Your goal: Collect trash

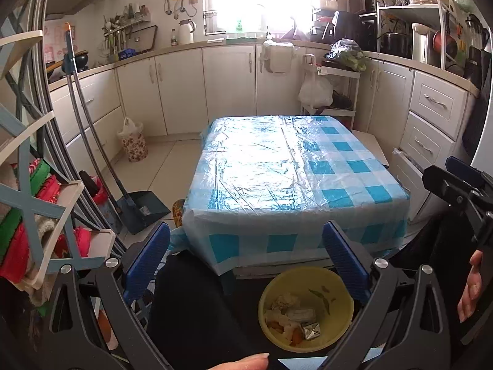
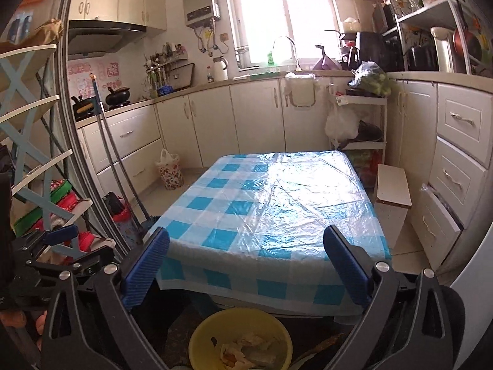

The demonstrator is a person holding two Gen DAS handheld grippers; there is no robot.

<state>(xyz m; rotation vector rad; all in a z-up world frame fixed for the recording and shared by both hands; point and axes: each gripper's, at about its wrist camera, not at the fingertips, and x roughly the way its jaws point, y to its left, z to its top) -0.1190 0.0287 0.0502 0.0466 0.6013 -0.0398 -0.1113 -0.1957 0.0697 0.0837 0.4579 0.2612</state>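
Note:
A yellow bowl (image 1: 306,310) holding trash (image 1: 292,317) (crumpled paper, a foil wrapper, orange peel) sits low in front of a table with a blue-and-white checked cloth (image 1: 292,169). The left gripper (image 1: 246,262) is held above and before the bowl, jaws wide open with nothing between them. In the right wrist view the same bowl (image 2: 240,339) lies at the bottom edge, below the right gripper (image 2: 246,265), which is also open and holds nothing. The tabletop (image 2: 271,209) carries nothing but its plastic cover. The right gripper's body (image 1: 456,191) shows at the right edge of the left wrist view.
A dustpan and broom (image 1: 138,209) stand left of the table by a shelf rack (image 1: 40,203). A floral bag (image 1: 132,145) sits on the floor by white cabinets (image 1: 185,92). A white stool (image 2: 393,197) and a cart with bags (image 2: 354,123) stand right of the table.

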